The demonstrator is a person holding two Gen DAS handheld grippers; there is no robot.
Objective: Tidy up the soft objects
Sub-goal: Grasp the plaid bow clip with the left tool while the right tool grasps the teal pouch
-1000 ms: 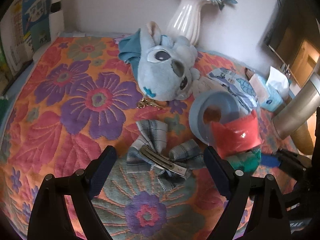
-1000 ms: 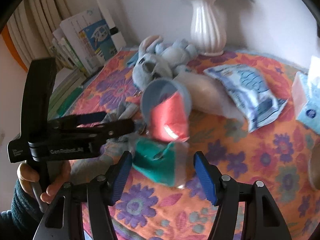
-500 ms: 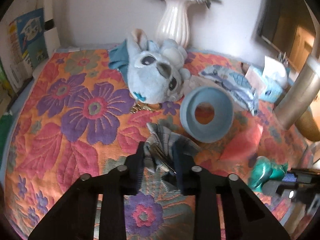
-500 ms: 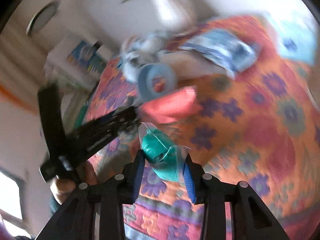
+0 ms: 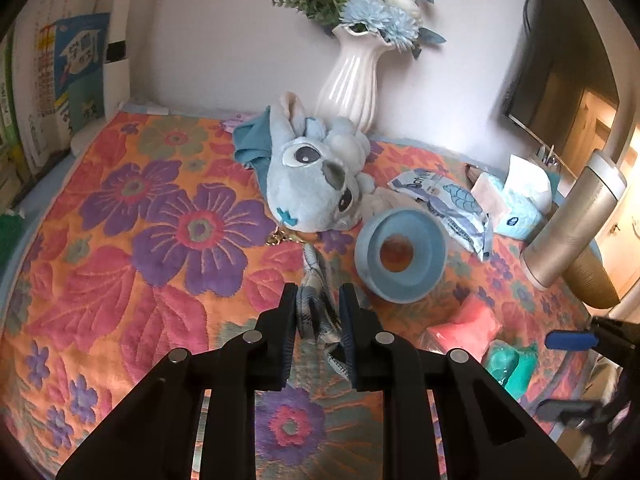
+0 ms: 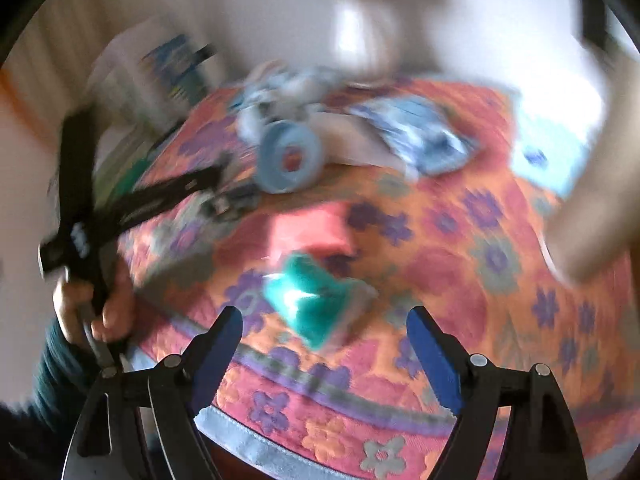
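Note:
My left gripper (image 5: pixel 318 300) is closing on a blue plaid hair bow (image 5: pixel 316 276); its pads press the bunched cloth just above the flowered cloth (image 5: pixel 160 280). Beyond it lie a pale blue plush toy (image 5: pixel 312 184) and a blue ring-shaped cushion (image 5: pixel 400 254). A pink soft pack (image 5: pixel 464 322) and a bagged teal soft toy (image 5: pixel 508 364) rest at the right. In the blurred right wrist view my right gripper (image 6: pixel 323 320) is opening, and the teal toy (image 6: pixel 312 300) lies free on the cloth just past its fingers.
A white vase of blue flowers (image 5: pixel 354 80) stands against the back wall. A wipes pack (image 5: pixel 452 204), a tissue pack (image 5: pixel 516 208) and a metal cylinder (image 5: pixel 572 224) crowd the right. Books (image 5: pixel 52 80) line the left. The cloth's front edge (image 6: pixel 280 452) is near.
My left gripper shut on the plaid bow and lifted it a little. My right gripper squeezed the teal toy, pulled it toward the front edge, then let go and opened wide.

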